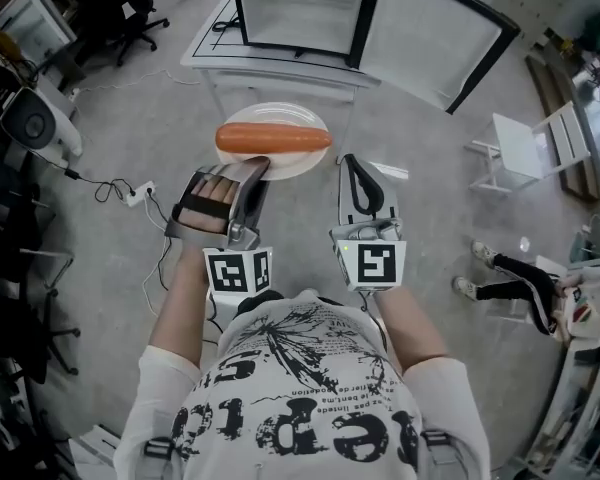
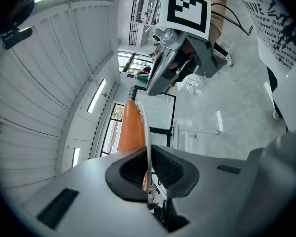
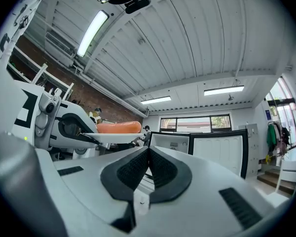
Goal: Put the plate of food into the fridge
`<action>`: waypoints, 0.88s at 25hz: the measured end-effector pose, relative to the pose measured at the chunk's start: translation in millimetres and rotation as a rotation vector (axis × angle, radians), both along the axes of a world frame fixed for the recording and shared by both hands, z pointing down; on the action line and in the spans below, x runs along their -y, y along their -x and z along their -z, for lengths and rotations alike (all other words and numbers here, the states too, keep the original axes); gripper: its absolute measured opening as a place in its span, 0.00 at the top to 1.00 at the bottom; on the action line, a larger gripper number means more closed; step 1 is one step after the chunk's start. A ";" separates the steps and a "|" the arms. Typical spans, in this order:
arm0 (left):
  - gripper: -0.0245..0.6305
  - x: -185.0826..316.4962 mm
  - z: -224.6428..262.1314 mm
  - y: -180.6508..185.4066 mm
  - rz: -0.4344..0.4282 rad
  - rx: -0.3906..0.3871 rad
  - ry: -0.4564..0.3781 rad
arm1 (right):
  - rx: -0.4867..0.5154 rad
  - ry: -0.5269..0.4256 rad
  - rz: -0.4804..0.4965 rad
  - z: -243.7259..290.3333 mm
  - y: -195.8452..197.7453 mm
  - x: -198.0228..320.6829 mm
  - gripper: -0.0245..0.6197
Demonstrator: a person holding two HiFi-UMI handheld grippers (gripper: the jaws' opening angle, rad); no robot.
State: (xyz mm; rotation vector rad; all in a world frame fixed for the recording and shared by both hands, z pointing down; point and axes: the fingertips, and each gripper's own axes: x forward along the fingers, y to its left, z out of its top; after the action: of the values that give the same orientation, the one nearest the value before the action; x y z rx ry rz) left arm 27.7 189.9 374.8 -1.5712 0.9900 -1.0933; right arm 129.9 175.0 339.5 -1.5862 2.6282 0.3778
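A white plate (image 1: 302, 161) carrying a long orange sausage (image 1: 273, 138) is held out in the air in front of me. My left gripper (image 1: 257, 170) is shut on the plate's near left rim; in the left gripper view the rim (image 2: 147, 132) runs edge-on between the pads, with the sausage (image 2: 130, 127) to its left. My right gripper (image 1: 351, 162) hangs just right of the plate, shut and empty, its pads meeting (image 3: 148, 154). From there the plate (image 3: 116, 138) and sausage (image 3: 119, 127) show at the left. The fridge (image 1: 300, 8) stands ahead with its door (image 1: 435, 33) swung open.
The fridge sits on a white table (image 1: 212, 53). A white chair (image 1: 530, 148) stands at the right, with a person's legs (image 1: 505, 283) nearer. Dark office chairs (image 1: 130, 8) and equipment line the left. A power strip and cable (image 1: 135, 193) lie on the floor at my left.
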 end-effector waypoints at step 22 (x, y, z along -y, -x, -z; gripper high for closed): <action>0.92 229.0 -10.2 61.2 -0.156 0.038 0.011 | 0.049 0.019 -0.152 -5.0 54.5 212.9 0.96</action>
State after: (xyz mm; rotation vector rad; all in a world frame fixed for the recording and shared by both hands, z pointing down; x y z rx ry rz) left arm -33.5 -39.1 385.0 -1.6028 0.8230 -1.0180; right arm 75.5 -37.8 344.5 -1.7828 2.4912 0.3172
